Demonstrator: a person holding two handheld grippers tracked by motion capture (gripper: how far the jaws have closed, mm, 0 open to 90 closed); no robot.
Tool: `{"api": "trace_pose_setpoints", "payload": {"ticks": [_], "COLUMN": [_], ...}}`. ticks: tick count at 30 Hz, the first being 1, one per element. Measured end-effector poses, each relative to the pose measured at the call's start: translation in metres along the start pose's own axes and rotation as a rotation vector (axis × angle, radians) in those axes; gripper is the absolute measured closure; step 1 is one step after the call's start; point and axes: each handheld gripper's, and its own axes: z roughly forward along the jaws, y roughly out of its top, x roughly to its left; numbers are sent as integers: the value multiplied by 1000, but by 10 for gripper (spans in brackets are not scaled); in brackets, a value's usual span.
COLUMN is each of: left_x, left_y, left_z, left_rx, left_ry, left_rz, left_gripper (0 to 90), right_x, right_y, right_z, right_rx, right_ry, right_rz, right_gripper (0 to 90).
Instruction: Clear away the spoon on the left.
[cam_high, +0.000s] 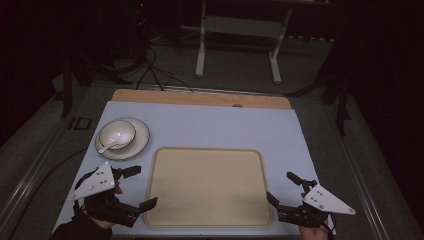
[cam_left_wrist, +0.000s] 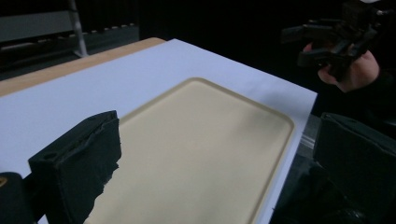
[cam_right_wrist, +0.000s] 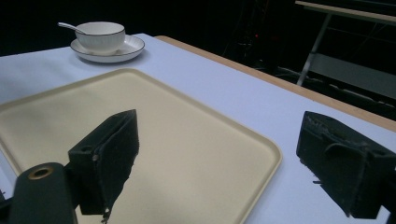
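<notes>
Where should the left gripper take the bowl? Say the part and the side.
Likely the bowl's near rim, from above with the left gripper, one jaw inside. The wall is thin and upright; the spoon leans out to the left, and the plate blocks a low side approach.

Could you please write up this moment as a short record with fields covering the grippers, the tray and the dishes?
left gripper: open, holding nothing, at the tray's left edge
right gripper: open, holding nothing, at the tray's right near corner
tray: beige, nothing on it, flat on the table's near middle
table: pale blue sheet over a wooden top
plate: white, left of and beyond the tray
bowl: white, upright on the plate
spoon: white, resting in the bowl, handle over the rim
</notes>
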Motion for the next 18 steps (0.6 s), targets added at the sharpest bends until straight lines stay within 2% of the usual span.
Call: {"api": "trace_pose_setpoints", "payload": {"ticks": [6, 13, 16, 18], "left_x": [7, 22, 29, 35], "left_y": [13, 28, 34, 37], "left_z": [-3, -8, -12, -16], "left_rx": [11, 2, 1, -12], "left_ry": [17, 40, 66, 79], "left_rz": [2, -19, -7, -14], "left_gripper": [15, 20, 20, 20], "right_x": [0, 0, 0, 0], "right_y": [0, 0, 0, 0], "right_z": [0, 0, 0, 0], "right_rx": [0, 2, 4, 4], "right_ry": [0, -1, 1, 4], "right_rz": [2, 1, 2, 1], "right_gripper": [131, 131, 130, 130]}}
